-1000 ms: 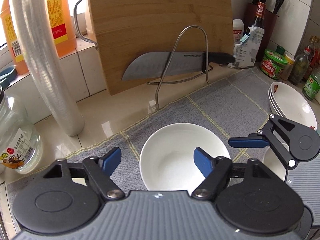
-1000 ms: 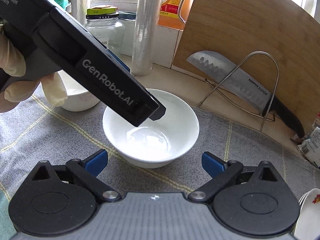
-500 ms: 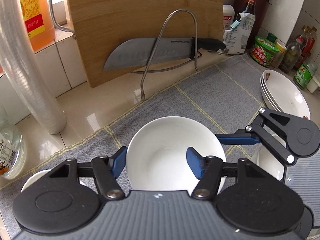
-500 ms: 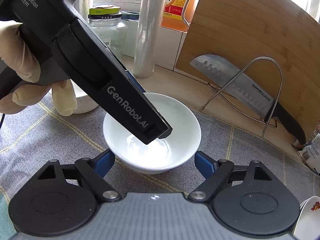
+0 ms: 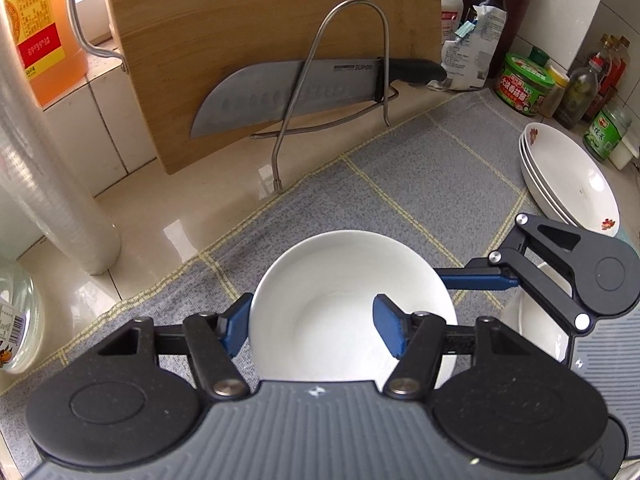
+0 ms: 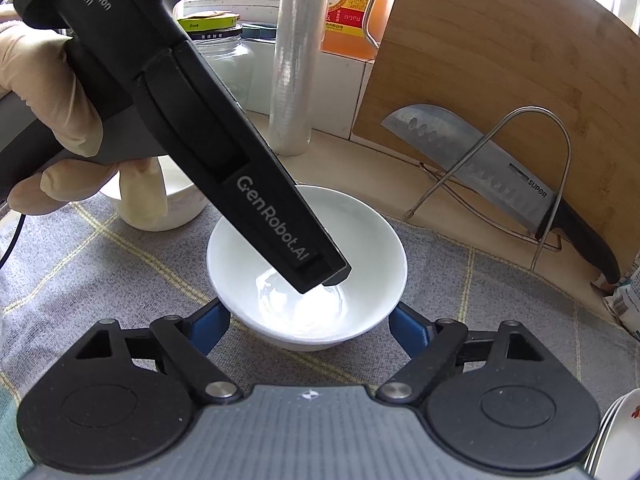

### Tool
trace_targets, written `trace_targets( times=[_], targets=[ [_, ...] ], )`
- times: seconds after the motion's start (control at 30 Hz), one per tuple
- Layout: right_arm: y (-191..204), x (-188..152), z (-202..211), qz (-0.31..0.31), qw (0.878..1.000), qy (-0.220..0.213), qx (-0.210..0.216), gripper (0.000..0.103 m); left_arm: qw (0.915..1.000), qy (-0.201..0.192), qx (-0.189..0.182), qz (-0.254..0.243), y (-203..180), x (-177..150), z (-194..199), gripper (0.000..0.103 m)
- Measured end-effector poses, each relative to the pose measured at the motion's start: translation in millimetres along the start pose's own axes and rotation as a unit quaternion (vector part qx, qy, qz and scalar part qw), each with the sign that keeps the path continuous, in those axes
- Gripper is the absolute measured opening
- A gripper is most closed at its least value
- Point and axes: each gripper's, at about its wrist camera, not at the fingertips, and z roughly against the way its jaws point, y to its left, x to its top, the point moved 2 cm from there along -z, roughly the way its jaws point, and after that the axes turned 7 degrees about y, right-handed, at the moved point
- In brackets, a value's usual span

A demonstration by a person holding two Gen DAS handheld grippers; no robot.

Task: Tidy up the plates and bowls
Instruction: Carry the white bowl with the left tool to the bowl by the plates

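Bowl (image 5: 352, 304) pickup: left tongs (image 5: 314, 330) pinch its rim, right tongs (image 6: 310, 326) clasp its sides; next, lift.

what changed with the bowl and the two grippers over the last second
Both grippers narrowed around the white bowl. The left gripper tipped down and now straddles the bowl's rim, one finger inside, one outside. The right gripper now flanks the bowl's sides with its fingers against them. The bowl, plate stack, knife and cutting board stayed put.
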Motion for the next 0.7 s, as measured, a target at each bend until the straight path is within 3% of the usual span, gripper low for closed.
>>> trace_targets(
  times=[0.7],
  targets=[
    [1.4, -1.7, 7.4, -0.007, 1.000, -0.003, 0.004, 0.090, 0.9999, -0.009, 0.000, -0.007, -3.8, -4.4, 8.1, 0.063]
  ],
)
